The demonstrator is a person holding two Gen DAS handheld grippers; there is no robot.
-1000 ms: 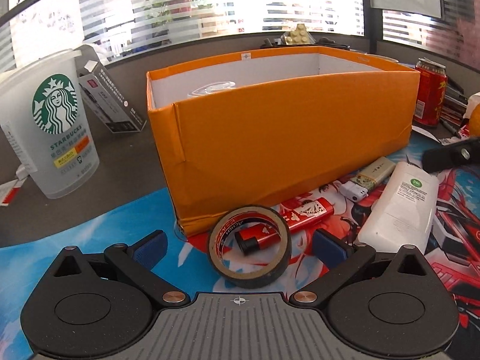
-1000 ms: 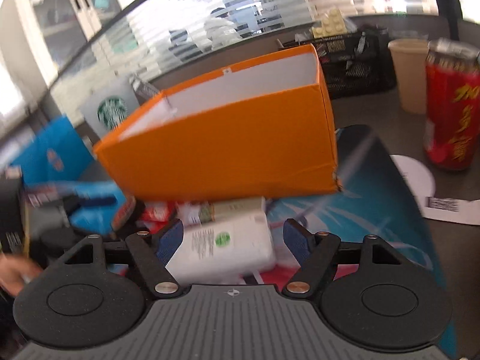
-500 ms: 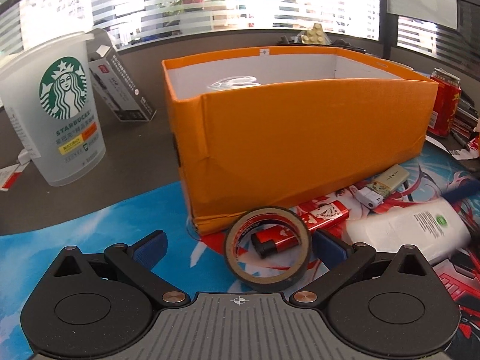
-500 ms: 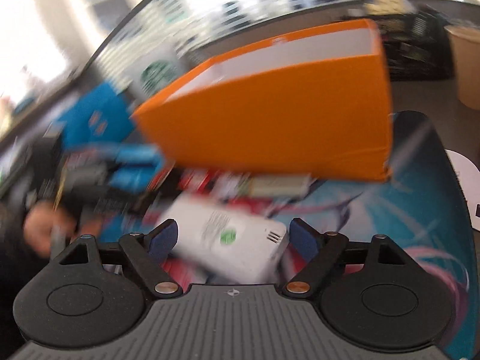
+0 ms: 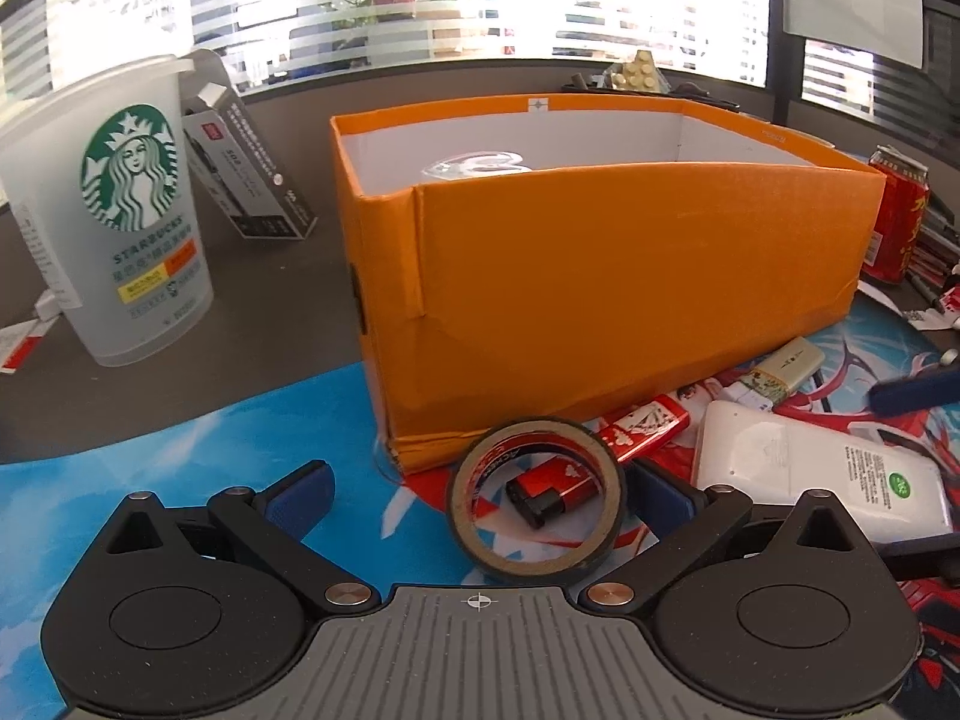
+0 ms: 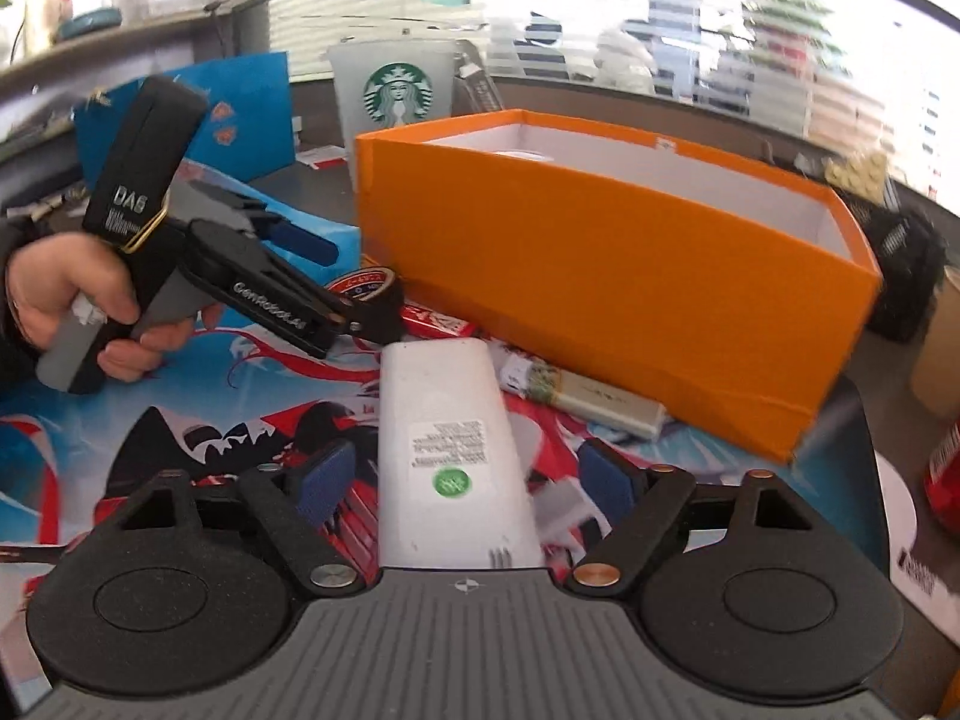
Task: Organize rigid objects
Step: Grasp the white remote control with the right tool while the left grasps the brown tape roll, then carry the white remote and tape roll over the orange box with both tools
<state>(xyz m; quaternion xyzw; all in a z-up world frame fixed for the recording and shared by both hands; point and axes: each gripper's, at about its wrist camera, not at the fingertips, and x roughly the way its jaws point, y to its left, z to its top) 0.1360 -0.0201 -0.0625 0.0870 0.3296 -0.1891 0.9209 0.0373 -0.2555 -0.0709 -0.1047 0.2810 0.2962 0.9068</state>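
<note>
A black tape roll (image 5: 537,564) lies on the printed mat with a red lighter (image 5: 552,489) inside its ring. My left gripper (image 5: 480,495) is open around the roll, which sits close to its right finger. A white flat device with a green sticker (image 6: 456,438) lies lengthwise between the fingers of my right gripper (image 6: 467,480). Its jaws are closing, but there are gaps on both sides and the pads do not press on it. The orange box (image 5: 600,300) stands open just behind, with a clear object (image 5: 474,165) inside.
A red lighter (image 5: 645,432) and a green-white stick (image 5: 780,369) lie along the box's front. A Starbucks cup (image 5: 120,210) and a leaning carton (image 5: 252,174) stand left, a red can (image 5: 897,222) right. A hand (image 6: 66,294) holds the left gripper.
My right gripper rolled and swung across the mat; the white device now lies lengthwise between its fingers. In the left view the device turned from upright to lying across. The tape roll stayed put.
</note>
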